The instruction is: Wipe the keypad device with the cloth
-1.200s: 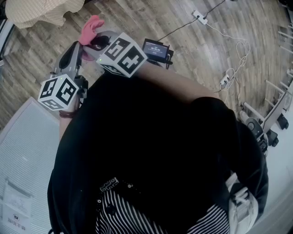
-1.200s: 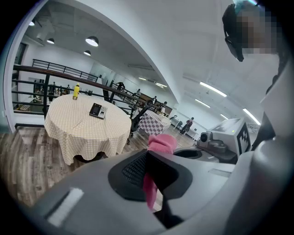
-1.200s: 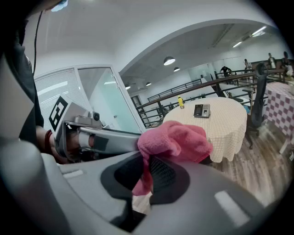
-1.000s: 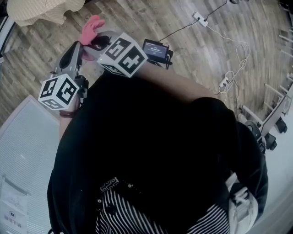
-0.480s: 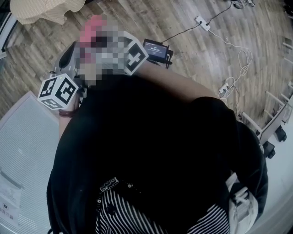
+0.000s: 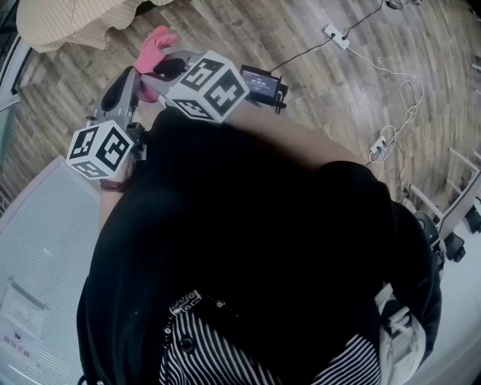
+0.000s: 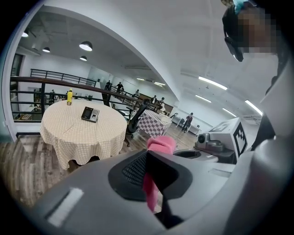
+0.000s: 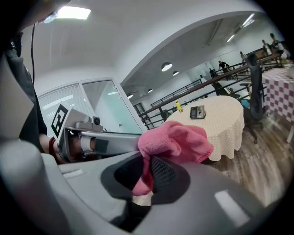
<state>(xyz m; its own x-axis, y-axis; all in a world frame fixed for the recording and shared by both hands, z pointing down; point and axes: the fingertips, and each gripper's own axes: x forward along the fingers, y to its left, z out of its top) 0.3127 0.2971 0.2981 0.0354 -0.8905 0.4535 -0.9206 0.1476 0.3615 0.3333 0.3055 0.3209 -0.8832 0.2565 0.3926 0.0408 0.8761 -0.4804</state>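
Observation:
A pink cloth (image 6: 154,41) is pinched by both grippers, held side by side in front of the person. In the left gripper view the left gripper (image 7: 153,186) is shut on a strip of the pink cloth (image 7: 161,144). The right gripper (image 8: 144,176) is shut on the pink cloth (image 8: 177,142), whose bulk bunches above its jaws. The keypad device (image 7: 90,114) lies on a round table with a cream checked tablecloth (image 7: 78,133), some way ahead. From the right gripper's camera the keypad device (image 8: 197,111) sits on that tablecloth (image 8: 216,126).
A small dark screen (image 6: 259,81) sits just beyond the right gripper's marker cube (image 6: 207,86). Cables and a power strip (image 6: 334,34) lie on the wooden floor. A checked table (image 7: 156,123), a chair and distant people stand behind. The round table's edge (image 6: 68,22) shows top left.
Both grippers stay together, shut on the pink cloth. They have shifted slightly up and to the right in the head view.

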